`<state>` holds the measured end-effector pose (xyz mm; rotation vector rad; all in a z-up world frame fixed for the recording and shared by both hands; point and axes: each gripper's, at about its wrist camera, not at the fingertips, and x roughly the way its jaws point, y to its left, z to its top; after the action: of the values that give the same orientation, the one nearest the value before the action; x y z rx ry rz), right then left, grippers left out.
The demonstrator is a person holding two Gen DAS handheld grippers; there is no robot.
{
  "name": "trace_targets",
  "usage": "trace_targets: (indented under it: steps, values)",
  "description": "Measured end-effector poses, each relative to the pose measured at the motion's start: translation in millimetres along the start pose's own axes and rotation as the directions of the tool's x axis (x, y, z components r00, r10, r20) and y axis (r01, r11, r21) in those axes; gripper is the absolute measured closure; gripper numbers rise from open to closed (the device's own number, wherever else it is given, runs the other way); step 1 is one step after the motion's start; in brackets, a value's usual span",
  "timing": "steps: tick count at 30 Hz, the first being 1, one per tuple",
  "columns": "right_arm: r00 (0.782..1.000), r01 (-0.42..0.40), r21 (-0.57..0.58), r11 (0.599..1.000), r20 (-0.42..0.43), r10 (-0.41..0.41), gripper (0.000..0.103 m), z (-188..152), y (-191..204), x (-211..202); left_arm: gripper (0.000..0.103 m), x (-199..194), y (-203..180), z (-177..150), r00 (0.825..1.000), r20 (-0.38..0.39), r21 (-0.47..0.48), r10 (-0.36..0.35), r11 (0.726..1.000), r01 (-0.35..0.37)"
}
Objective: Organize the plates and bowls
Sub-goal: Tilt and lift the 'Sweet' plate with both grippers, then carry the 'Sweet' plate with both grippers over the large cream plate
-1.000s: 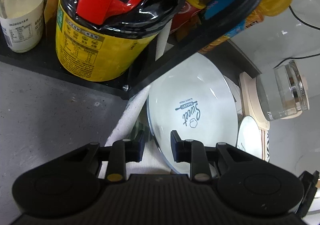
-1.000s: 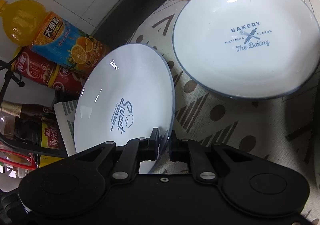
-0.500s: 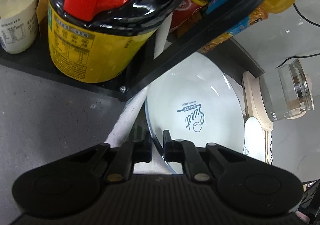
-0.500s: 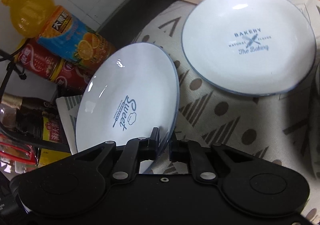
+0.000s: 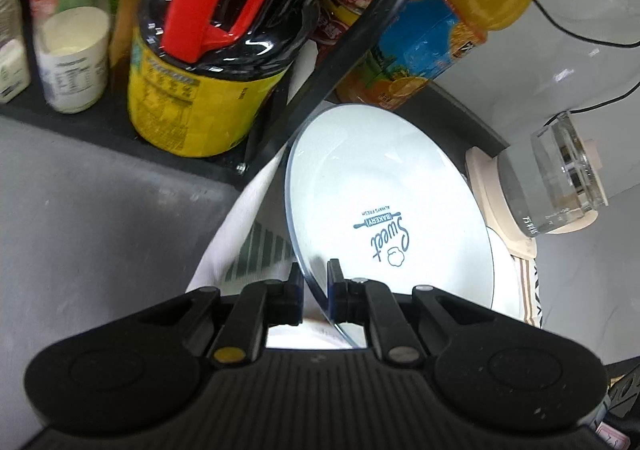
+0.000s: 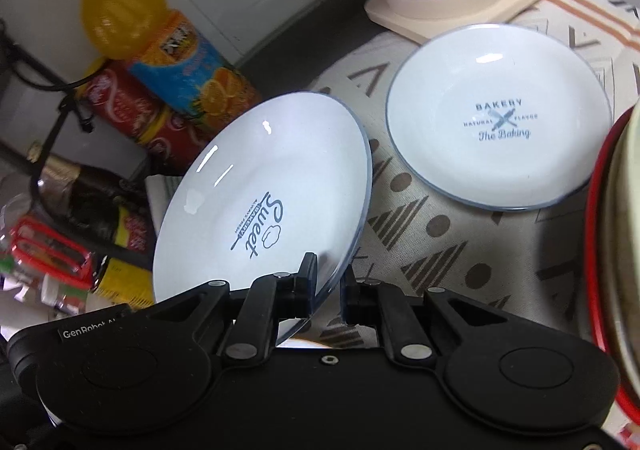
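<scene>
Sweet plate (image 6: 260, 205) tilted clear of cloth (image 6: 440, 234) | left gripper (image 5: 312, 282) and right gripper (image 6: 328, 278) both pinched its rim, sharing load | probably headed for Baking plate (image 6: 500, 117) stack

A home kitchen counter. A dark rack (image 5: 352, 45) holds a soy sauce jug (image 5: 200, 89), a milk bottle (image 5: 74, 37), red cans (image 6: 132, 109) and an orange juice bottle (image 6: 160, 45). A glass kettle (image 5: 556, 173) sits on its cream base, and white bakery-print plates (image 6: 500, 117) are over a patterned cloth (image 6: 440, 234) on the grey countertop (image 5: 100, 217).
</scene>
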<state>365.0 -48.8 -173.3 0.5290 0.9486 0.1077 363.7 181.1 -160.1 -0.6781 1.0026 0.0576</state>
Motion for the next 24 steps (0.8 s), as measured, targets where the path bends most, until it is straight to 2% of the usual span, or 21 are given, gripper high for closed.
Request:
trace_targets:
  steps: [3, 13, 24]
  values:
    - [1.0, -0.01, -0.035, 0.999, 0.001, 0.01, 0.093, -5, -1, -12, 0.094, -15, 0, -14, 1.0, 0.022, 0.006, 0.014, 1.0, -0.014]
    - [0.998, -0.062, -0.102, 0.993, -0.029, 0.06, 0.093, -29, -16, -39, 0.094, -52, 9, -64, 0.998, 0.054, -0.059, 0.044, 0.997, -0.041]
    - [0.995, -0.09, -0.139, 0.986, -0.051, 0.083, 0.093, -61, -38, -65, 0.093, -68, 11, -116, 0.995, 0.065, -0.086, 0.072, 0.994, -0.067]
